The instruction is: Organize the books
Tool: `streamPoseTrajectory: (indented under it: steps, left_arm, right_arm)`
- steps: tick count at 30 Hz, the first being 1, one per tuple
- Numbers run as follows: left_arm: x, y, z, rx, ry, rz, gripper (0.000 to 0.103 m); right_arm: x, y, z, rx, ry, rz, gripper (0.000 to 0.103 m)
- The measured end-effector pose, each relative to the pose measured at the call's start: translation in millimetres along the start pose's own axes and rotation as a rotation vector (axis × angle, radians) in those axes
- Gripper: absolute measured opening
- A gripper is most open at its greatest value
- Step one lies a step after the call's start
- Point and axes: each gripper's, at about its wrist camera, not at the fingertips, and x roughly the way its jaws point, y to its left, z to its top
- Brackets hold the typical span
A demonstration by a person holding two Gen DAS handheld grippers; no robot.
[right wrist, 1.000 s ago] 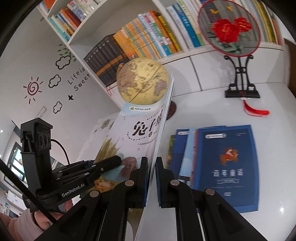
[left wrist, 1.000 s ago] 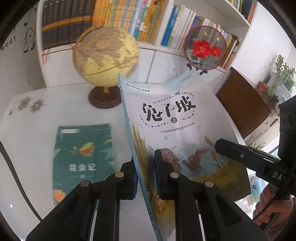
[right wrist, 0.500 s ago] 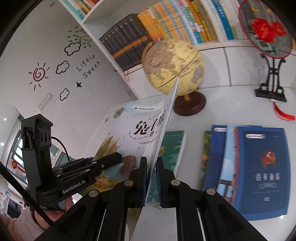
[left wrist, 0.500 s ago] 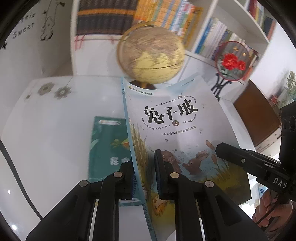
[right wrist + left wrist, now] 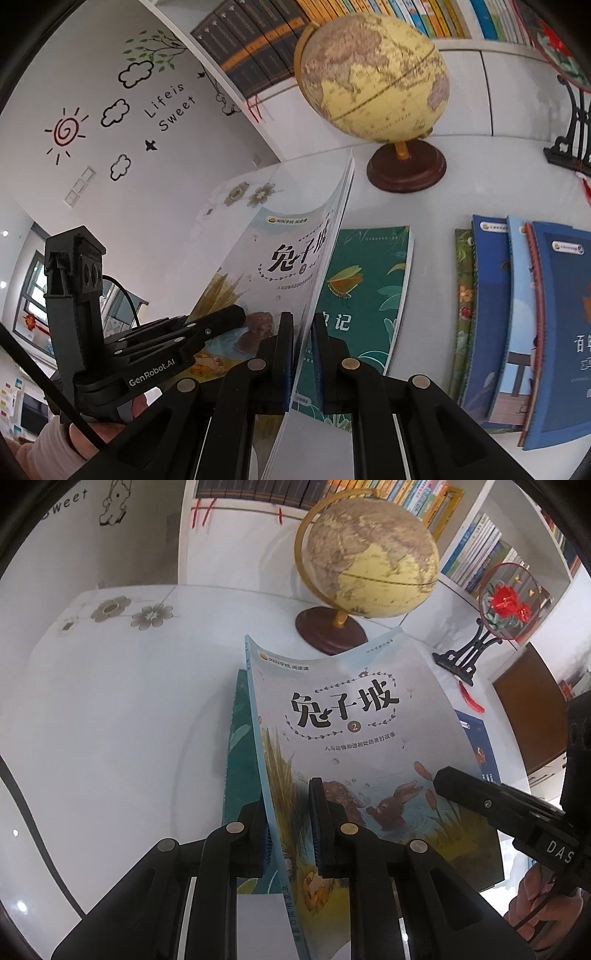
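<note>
A pale blue book with rabbits on its cover (image 5: 362,738) is held in the air over the white table. My left gripper (image 5: 290,827) is shut on its spine edge. My right gripper (image 5: 303,354) is shut on its opposite edge, and the book (image 5: 280,266) shows there too. A green book (image 5: 365,295) lies flat on the table right under it, and also shows in the left wrist view (image 5: 240,760). A fanned stack of blue books (image 5: 535,325) lies flat to the right.
A yellow globe (image 5: 365,557) on a dark wooden base stands at the back of the table (image 5: 129,701). A round red-flower fan on a black stand (image 5: 506,602) is at the back right. Full bookshelves (image 5: 258,48) line the wall behind.
Both grippers have carried the pale blue book to the left, from over the blue stack to over the green book. Both grips stay shut.
</note>
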Motion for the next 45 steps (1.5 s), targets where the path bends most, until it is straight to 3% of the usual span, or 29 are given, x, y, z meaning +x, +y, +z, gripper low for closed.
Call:
streamPoseTrajectory:
  steps: [18,22,24,28,35,38,45]
  left_arm:
    - [33,15,1,-0.012,0.066,-0.009,0.016]
    - [37,23,2,-0.04,0.08,-0.022,0.023]
    - [40,28,2,-0.054,0.099,-0.007,0.028]
    - [48,34,2,-0.055,0.137,0.032,0.026]
    - [53,32,10,-0.04,0.129,0.039,0.026]
    - [56,30,12,-0.021,0.128,0.049,0.026]
    - [50,35,13,-0.042,0.131,0.052,0.026]
  right_arm:
    - [32,-19,-13,0.099,-0.009,-0.07,0.009]
    - [37,-24,-16,0.115,0.01,-0.078,0.013]
    - [40,-32,-17,0.16,0.024,-0.076,0.014]
    - [43,-38,-17,0.183,0.036,-0.09,0.015]
    - [49,-35,-16,0.173,0.054,-0.124,0.027]
    - [54,-38,-17,0.199,0.064,-0.133,0.037]
    - [57,-42,-22,0.228,0.076,-0.131,0.039]
